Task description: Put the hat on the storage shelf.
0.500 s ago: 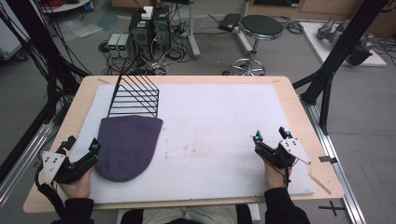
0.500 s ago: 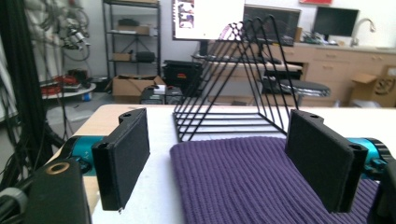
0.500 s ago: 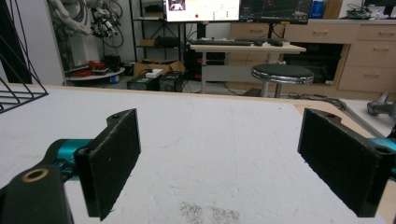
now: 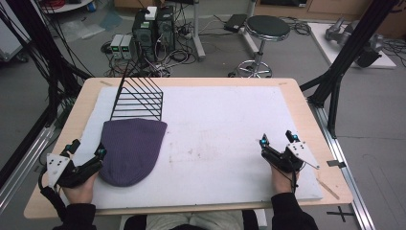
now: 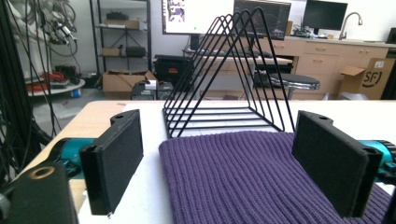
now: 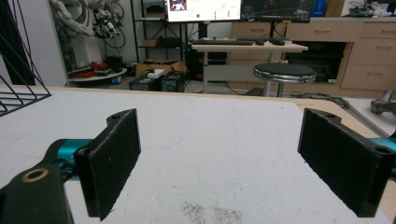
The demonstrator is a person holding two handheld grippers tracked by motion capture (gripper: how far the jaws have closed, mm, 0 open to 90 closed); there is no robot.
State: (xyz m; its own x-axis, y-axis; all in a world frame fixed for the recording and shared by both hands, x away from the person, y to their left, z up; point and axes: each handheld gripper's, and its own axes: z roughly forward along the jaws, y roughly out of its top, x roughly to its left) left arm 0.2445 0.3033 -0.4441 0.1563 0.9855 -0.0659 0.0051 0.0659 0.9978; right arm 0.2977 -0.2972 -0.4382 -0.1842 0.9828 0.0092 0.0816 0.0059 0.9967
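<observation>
Left gripper point(image 4: 87, 149): jaws wide apart, nothing between them, at the near left edge of the hat.
Right gripper point(image 4: 277, 139): jaws apart, empty, over the bare white mat point(image 4: 225, 134).
Hat point(image 4: 130, 149): purple knit, flat on the mat, touching the black wire rack point(image 4: 139, 98) behind it.

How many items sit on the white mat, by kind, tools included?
Purple knit hat: 1
Black wire rack: 1
Hand-held tools, left tool and right tool, both open: 2
Total: 4
</observation>
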